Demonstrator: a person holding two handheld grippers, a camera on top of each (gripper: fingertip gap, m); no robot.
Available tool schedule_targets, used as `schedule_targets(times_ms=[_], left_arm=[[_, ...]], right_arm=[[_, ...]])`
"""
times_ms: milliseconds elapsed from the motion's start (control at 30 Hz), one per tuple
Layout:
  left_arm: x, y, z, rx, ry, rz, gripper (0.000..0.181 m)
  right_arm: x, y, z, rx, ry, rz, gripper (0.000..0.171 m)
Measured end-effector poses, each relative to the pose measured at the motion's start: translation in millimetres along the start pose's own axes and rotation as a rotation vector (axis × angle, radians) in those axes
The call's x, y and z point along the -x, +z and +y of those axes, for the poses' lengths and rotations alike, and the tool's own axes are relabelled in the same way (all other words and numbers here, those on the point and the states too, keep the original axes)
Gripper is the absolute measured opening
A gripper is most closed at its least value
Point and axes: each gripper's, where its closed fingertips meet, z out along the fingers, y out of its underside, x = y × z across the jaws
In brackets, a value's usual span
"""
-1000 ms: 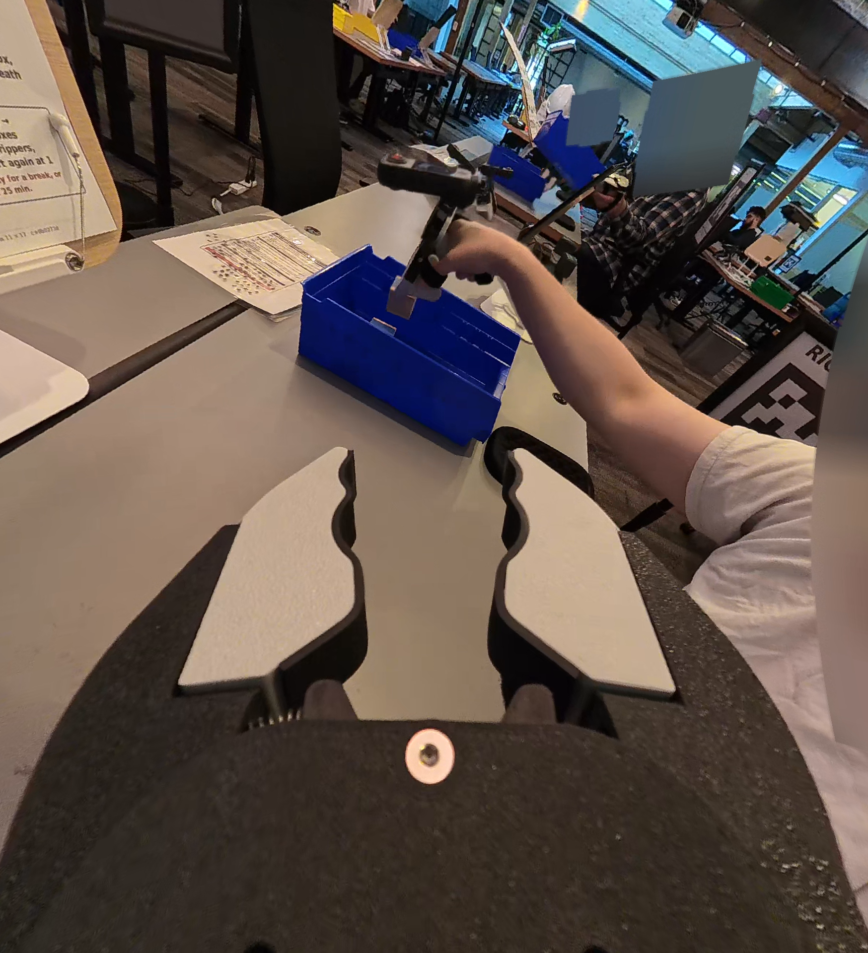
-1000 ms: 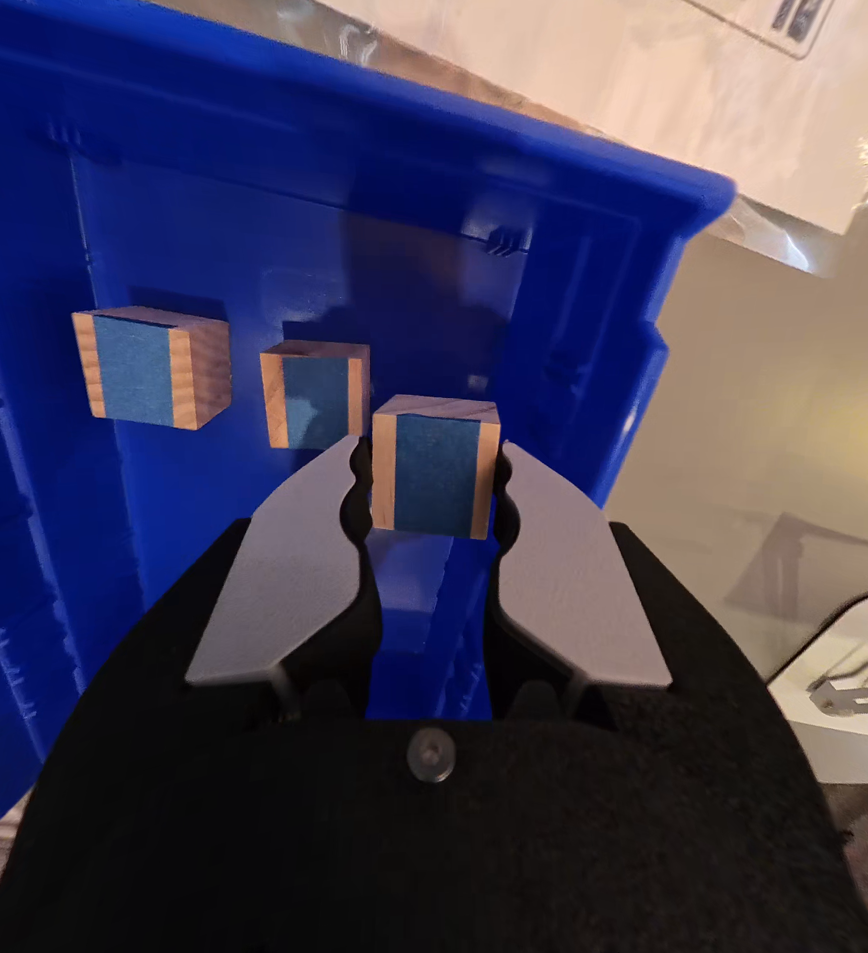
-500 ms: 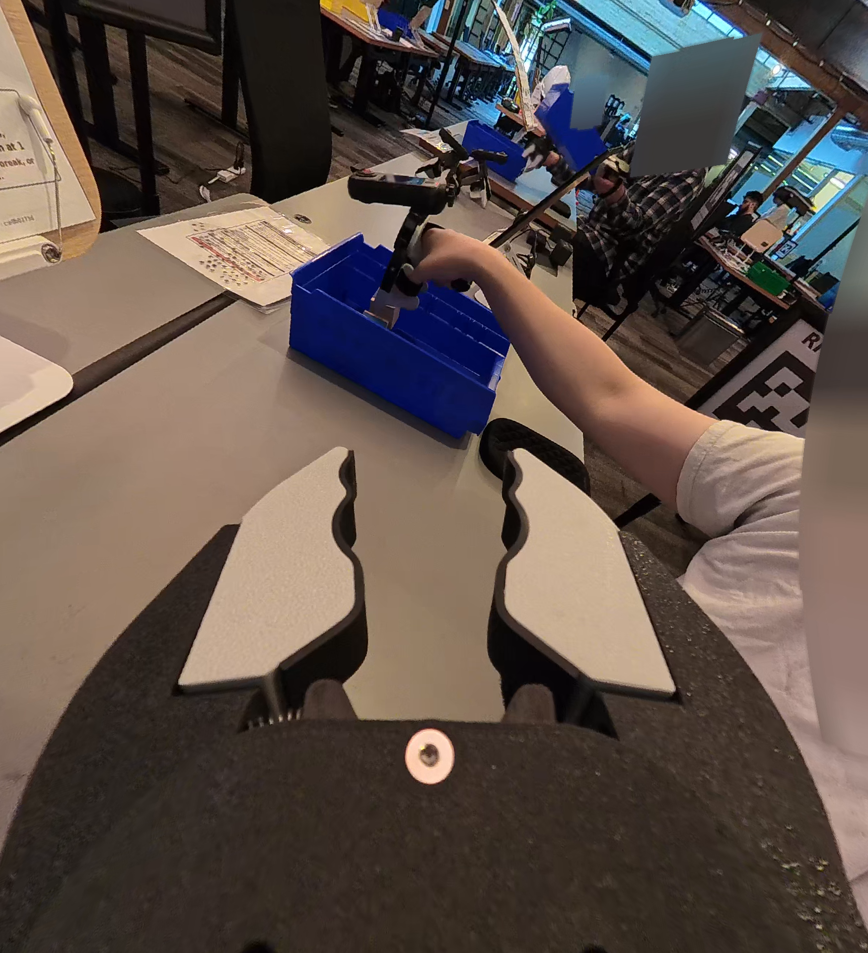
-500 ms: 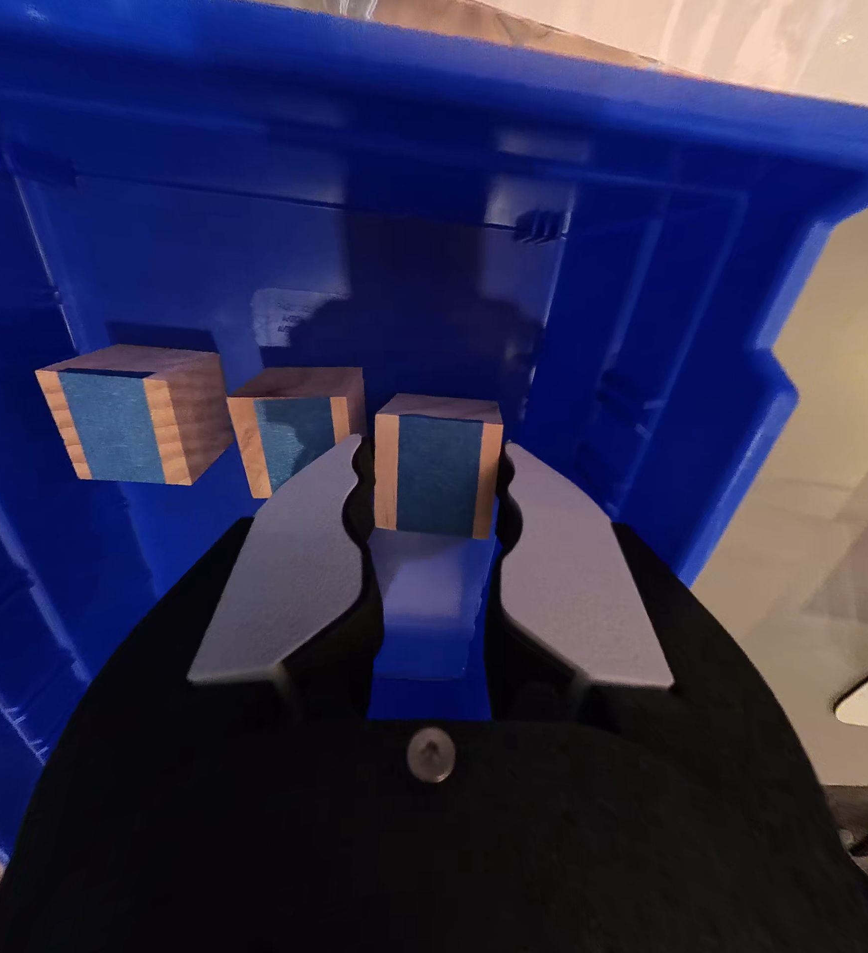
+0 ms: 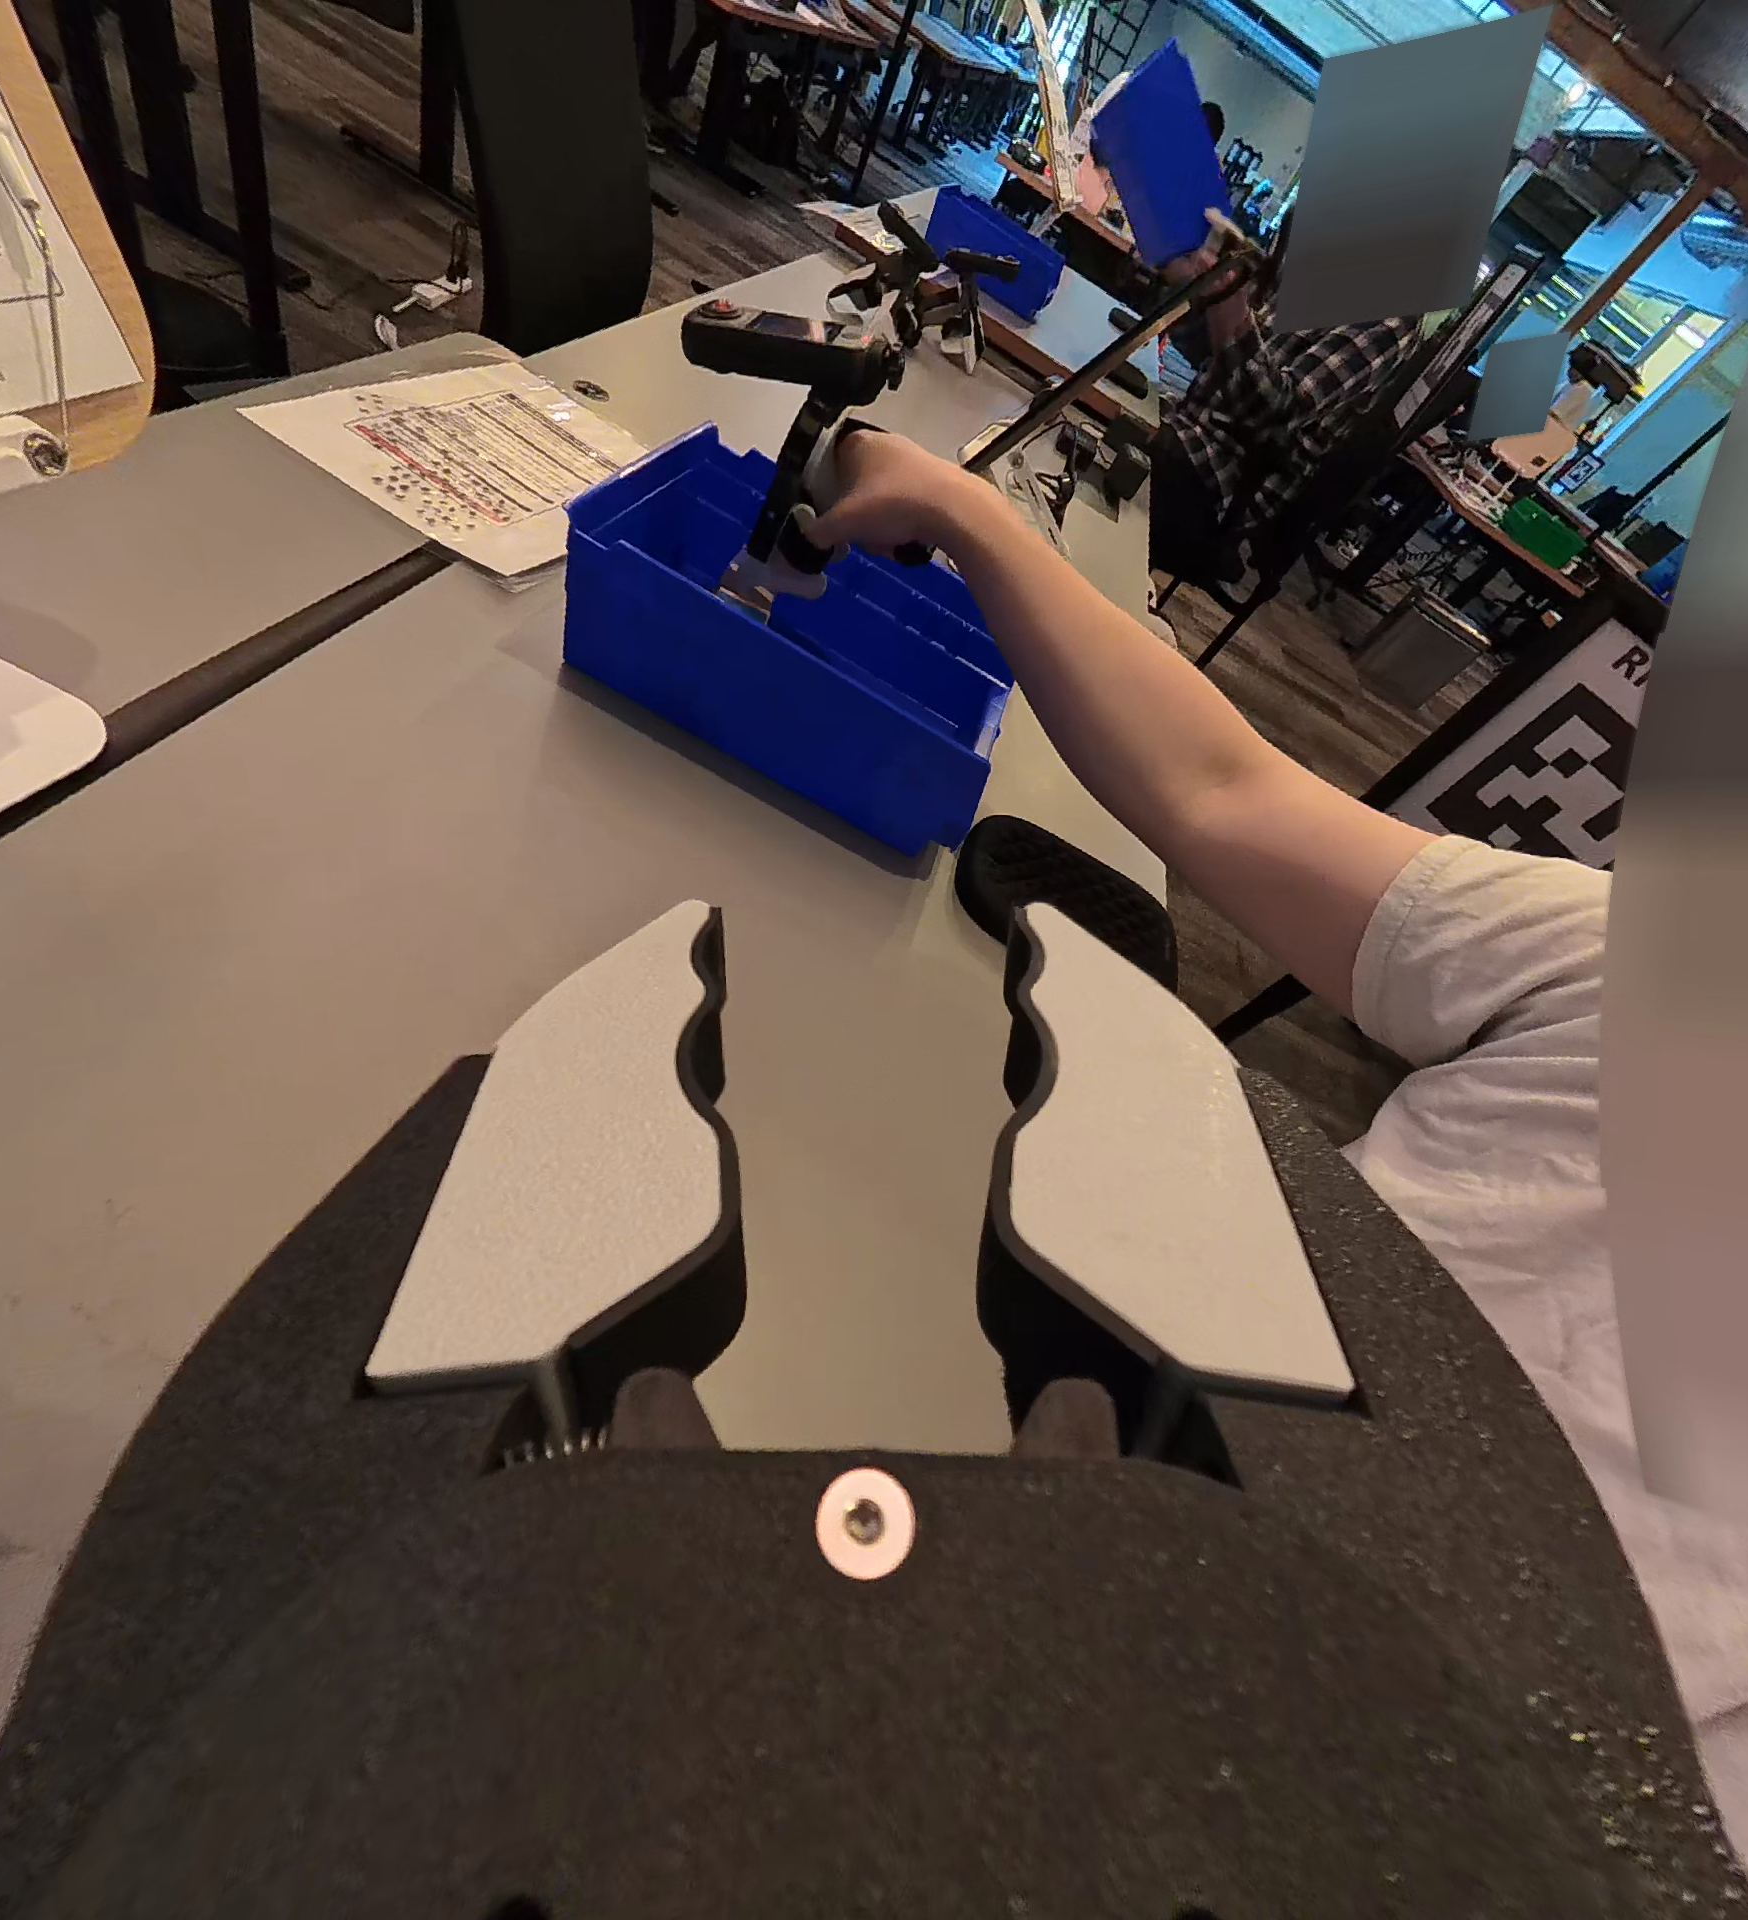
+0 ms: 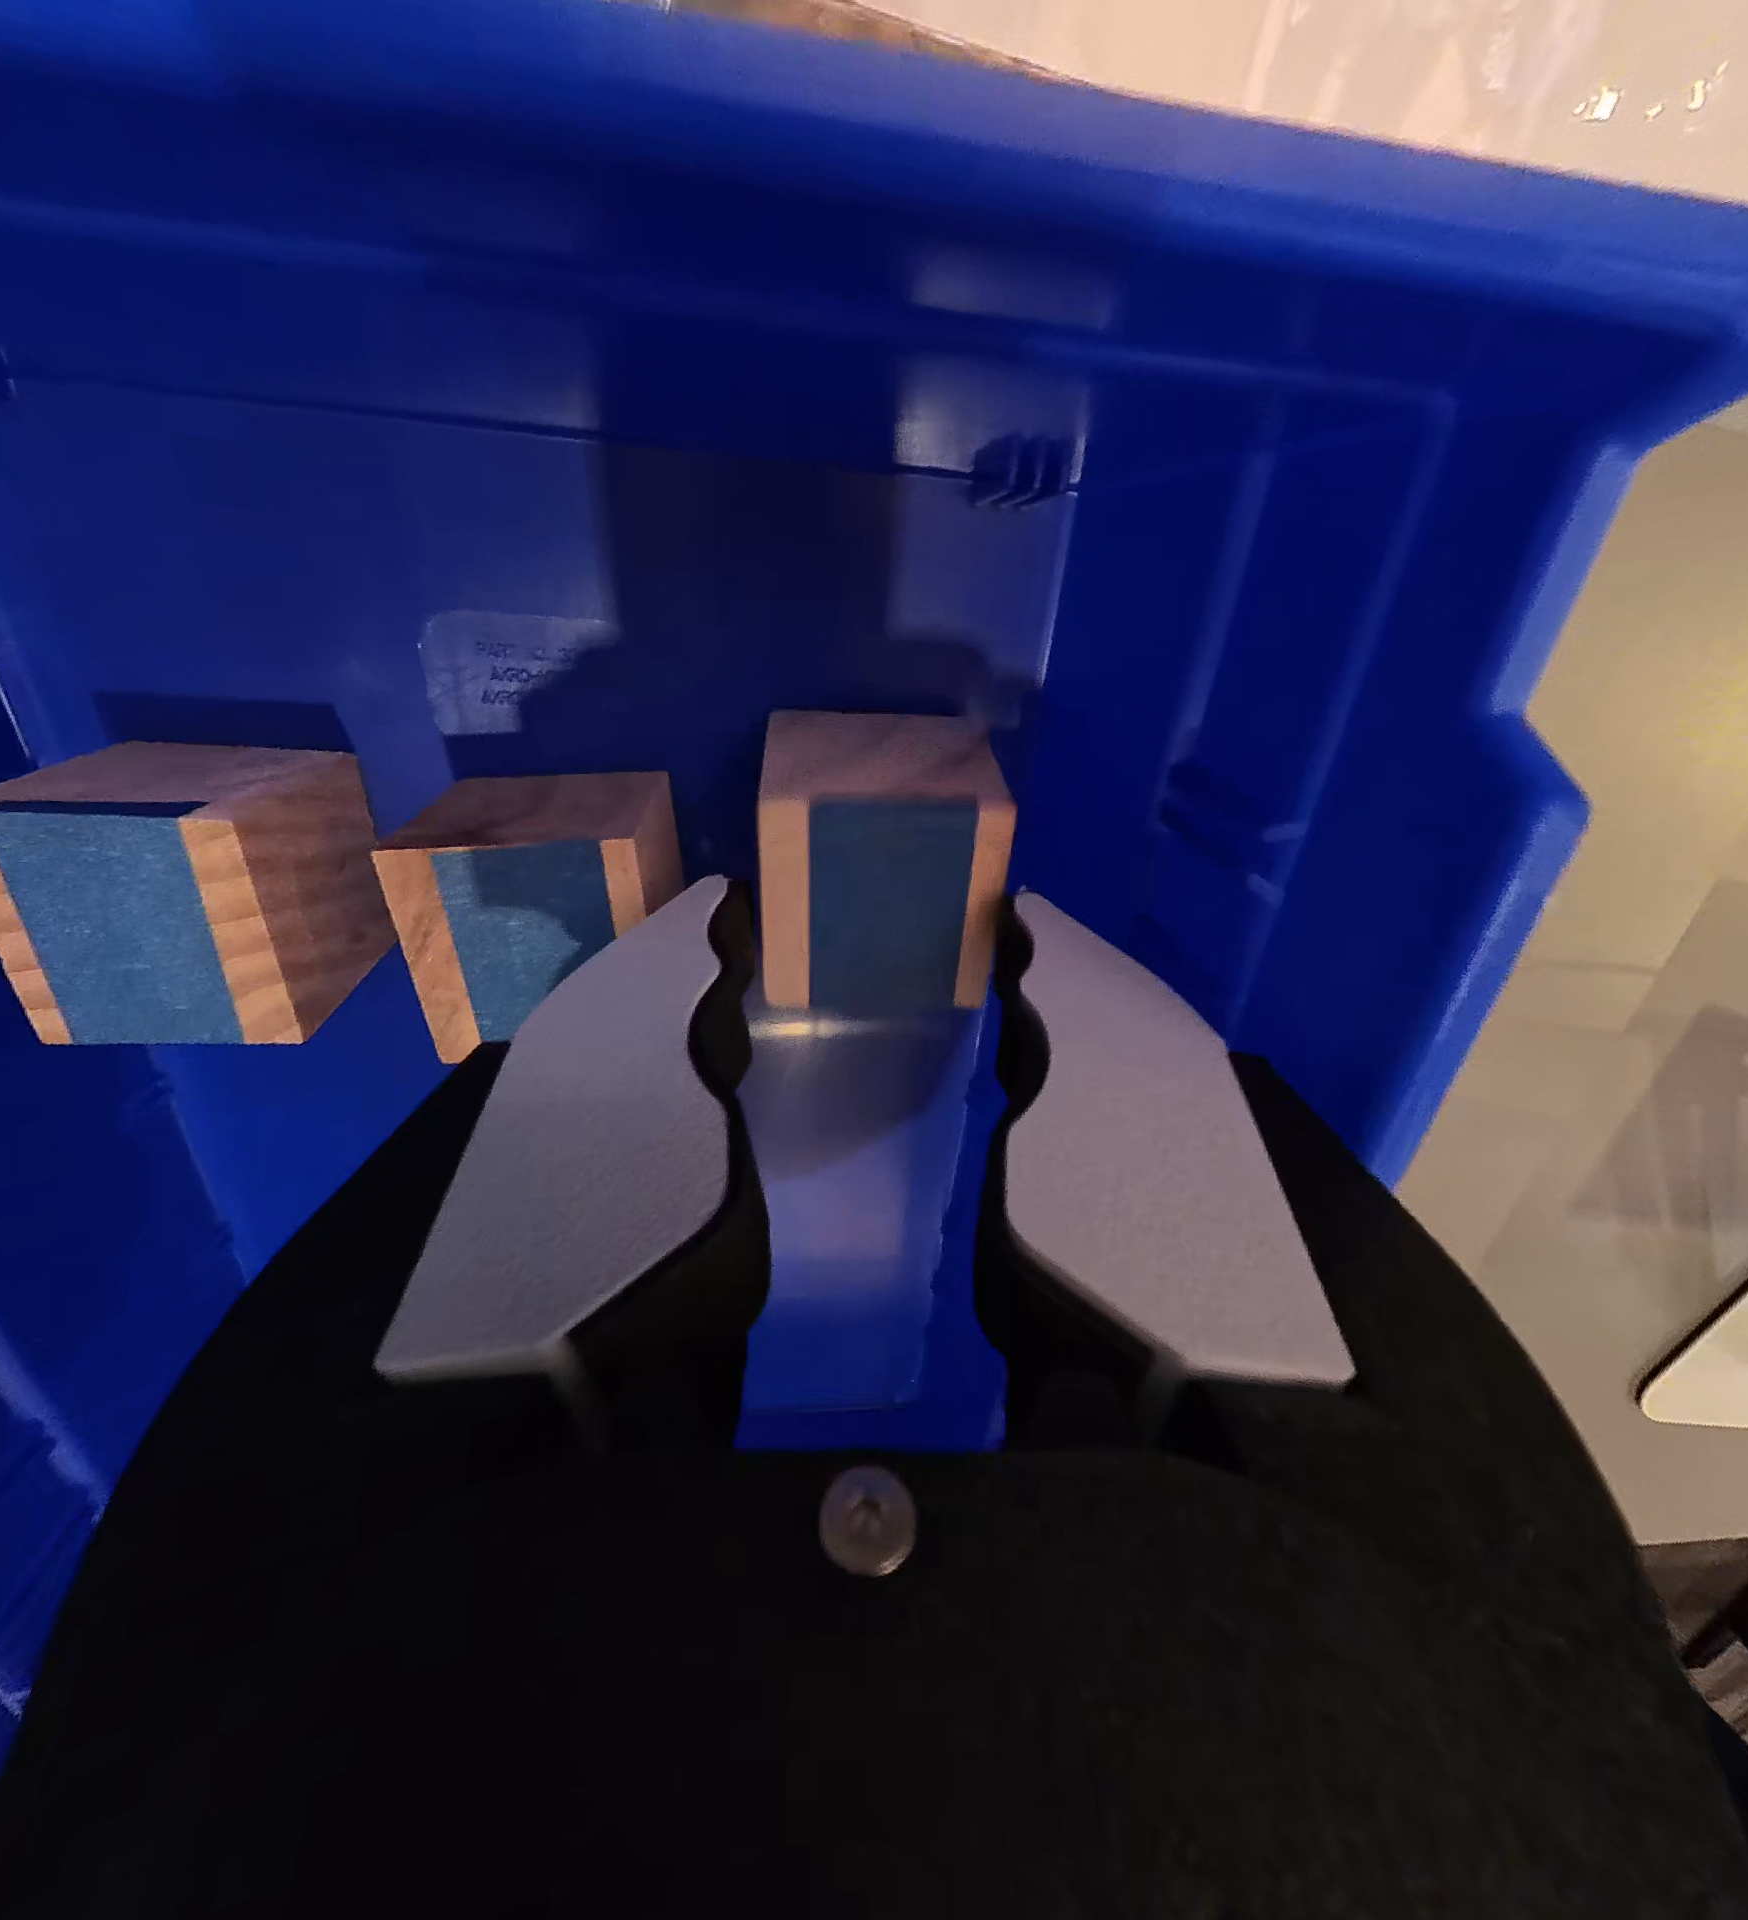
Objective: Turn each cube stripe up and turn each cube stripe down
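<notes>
Three wooden cubes with blue stripe: left cube, middle cube, right cube, centre frame, inside blue plastic bin; stripes toward camera. Right tongs narrow, flanking right cube, grip uncertain. Left tongs wide, empty, over grey desk. Progress: cannot tell; flipping likely remains.

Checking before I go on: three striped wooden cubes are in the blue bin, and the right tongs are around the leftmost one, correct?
Not quite. The right wrist view shows the right tongs around the rightmost cube, not the leftmost cube. Three striped cubes in the blue bin is correct.
</notes>
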Motion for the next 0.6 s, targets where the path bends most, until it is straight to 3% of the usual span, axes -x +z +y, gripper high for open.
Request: schedule_targets(times_ms=[233, 433, 533, 600], left_arm=[[3.1, -38.3, -14.8, -0.100, 0.005, -0.043, 0.051], [47.8, -99.5, -17.3, -0.170, 0.021, -0.340, 0.052], [84.2, -135.4, 4.5, -0.067, 0.065, -0.579, 0.046], [112.0, -158.2, 31.6, 0.085, 0.082, -0.747, 0.040]], right_arm=[[-2.0, -35.0, 3.6, -0.055, -0.044, 0.020, 0.045], [61.4, -133.9, -11.0, -0.547, -0.132, -0.221, 0.043], [110.4, -189.2, 0.3, -0.816, -0.210, -0.427, 0.043], [131.2, -211.0, 11.0, -0.934, -0.261, -0.508, 0.040]])
